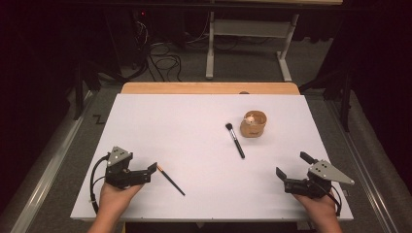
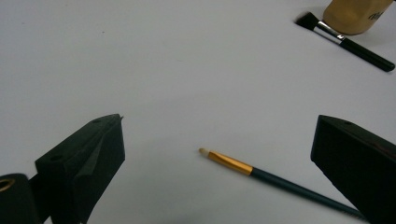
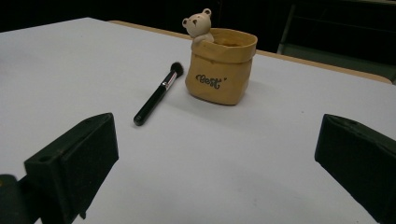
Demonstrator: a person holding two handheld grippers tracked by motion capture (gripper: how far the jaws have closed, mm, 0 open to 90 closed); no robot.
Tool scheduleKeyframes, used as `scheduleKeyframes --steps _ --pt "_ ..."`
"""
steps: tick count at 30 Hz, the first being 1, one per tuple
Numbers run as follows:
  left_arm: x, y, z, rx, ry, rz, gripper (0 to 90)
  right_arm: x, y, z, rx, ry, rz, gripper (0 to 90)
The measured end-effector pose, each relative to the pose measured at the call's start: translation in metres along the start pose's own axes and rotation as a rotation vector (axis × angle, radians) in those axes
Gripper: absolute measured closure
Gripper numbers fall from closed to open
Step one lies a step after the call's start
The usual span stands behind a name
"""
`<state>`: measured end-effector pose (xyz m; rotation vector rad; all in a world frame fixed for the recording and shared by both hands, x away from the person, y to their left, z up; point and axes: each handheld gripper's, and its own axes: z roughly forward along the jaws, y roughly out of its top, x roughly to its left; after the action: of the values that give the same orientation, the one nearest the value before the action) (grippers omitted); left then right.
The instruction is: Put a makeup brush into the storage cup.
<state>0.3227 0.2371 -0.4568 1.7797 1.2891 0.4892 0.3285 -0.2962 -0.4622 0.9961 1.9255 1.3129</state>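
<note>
Black jaws of my left gripper stand wide apart, holding nothing, and between them lies the thin brush: its pale tip points up the middle of the gap, its gold ferrule sits just behind, and its dark handle runs off under the jaw on the view's right. From above, my left gripper has its jaw tips just beside that brush's tip end, near but not touching.

My right gripper is wide too and empty. Well ahead of its jaws, roughly on their centre line, stands the tan bag-shaped holder with a small bear figure at its rim; the thick brush lies ahead of the left-hand jaw, bristles just beside the holder's base.

I judge the work to be gathering the brushes into the holder, and I am at the very start: both brushes flat on the bench, nothing gripped. The next move, as I see it, is to bring my left jaws forward and down so the thin handle lies squarely between them, then close. It is slim and flat on the surface, so the jaws must come low or they will close over it.

Going by size: the bench is a broad white sheet over a wooden top, bare but for these things. Beyond it the room is dark, with grey floor, a white frame stand and loose cables.
</note>
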Motion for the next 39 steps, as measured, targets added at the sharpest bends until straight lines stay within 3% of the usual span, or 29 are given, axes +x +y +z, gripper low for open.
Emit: scheduleKeyframes --steps 2,3,8,16,18,24,27,28,29,30,31,34,39 --pt "-0.005 0.006 0.002 0.044 0.027 0.055 4.1 0.001 0.0 0.0 0.0 -0.001 -0.003 0.3" --pt "-0.006 0.009 0.002 0.058 0.028 0.062 4.1 0.001 0.0 0.0 0.002 0.0 0.0 0.4" --pt "-0.008 0.017 0.004 0.126 0.035 0.072 3.9 0.002 0.001 -0.001 -0.006 0.002 0.005 0.4" --pt "-0.006 0.015 0.011 0.219 0.046 0.057 3.6 0.001 -0.001 0.0 0.011 0.0 0.007 0.5" --pt "-0.003 0.015 0.013 0.265 0.047 0.017 3.7 0.001 -0.001 0.0 0.01 0.0 0.012 0.6" --pt "0.001 0.016 0.015 0.318 0.036 -0.021 4.7 0.002 -0.002 0.001 0.015 0.006 0.006 0.7" --pt "0.002 0.017 0.016 0.358 0.009 -0.046 5.7 0.002 -0.001 0.001 0.013 0.008 0.004 0.7" --pt "0.003 0.018 0.019 0.398 -0.018 -0.087 8.8 0.002 -0.002 0.002 0.012 0.012 0.006 0.7" --pt "0.003 0.018 0.019 0.398 -0.018 -0.087 9.3 0.002 -0.002 0.002 0.012 0.012 0.006 0.7" --pt "0.003 0.019 0.022 0.439 -0.022 -0.101 9.5 0.002 -0.002 0.002 0.014 0.013 0.011 0.8" --pt "0.003 0.019 0.022 0.439 -0.022 -0.101 9.6 0.002 -0.002 0.002 0.014 0.013 0.011 0.8" --pt "0.0 0.02 0.028 0.521 -0.02 -0.121 9.6 0.003 -0.002 0.002 0.014 0.015 0.013 0.8" --pt "-0.005 0.023 0.03 0.574 -0.015 -0.151 9.6 0.003 -0.002 0.002 0.013 0.019 0.012 0.8"
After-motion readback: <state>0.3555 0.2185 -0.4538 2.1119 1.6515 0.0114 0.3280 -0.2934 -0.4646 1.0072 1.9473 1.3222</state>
